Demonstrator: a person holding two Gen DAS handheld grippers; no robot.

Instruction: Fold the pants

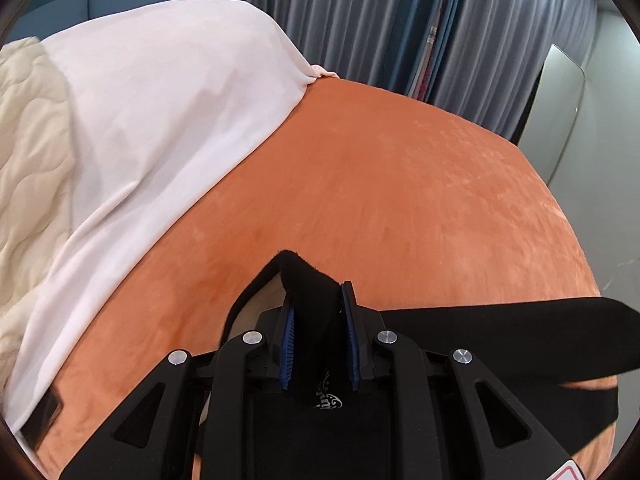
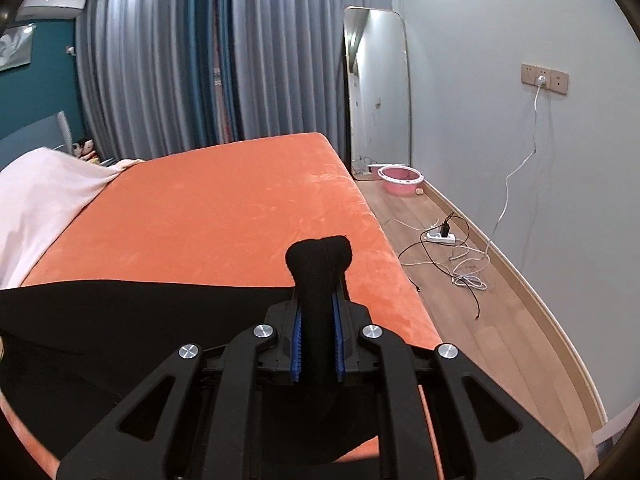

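Here both tongs are clamped on the black pants, each pinching a bunched corner of the cloth between its blue pads. The left tongs hold a peaked fold of fabric that sticks up past the fingertips; the right tongs hold a thick roll of it that bulges out above the tips. Between the two grips the pants hang in a dark band stretched over the near part of the bed, which is covered in orange velvet. Whether the lower part of the garment rests on the bed or hangs free cannot be told, since the tongs' bodies hide it.

The main risk, as I judge it, is uneven tension. If one hand travels faster or higher than the other, the band could twist and the fold would land skewed. The left grip looks the thinner bite, so a sharp tug might pull that corner out. The velvet probably drags on the cloth, so any part trailing on it may bunch up. The right side sits near the bed's edge, above the wooden floor with its cables; a dropped corner there could slide off. The white blanket lies well clear.
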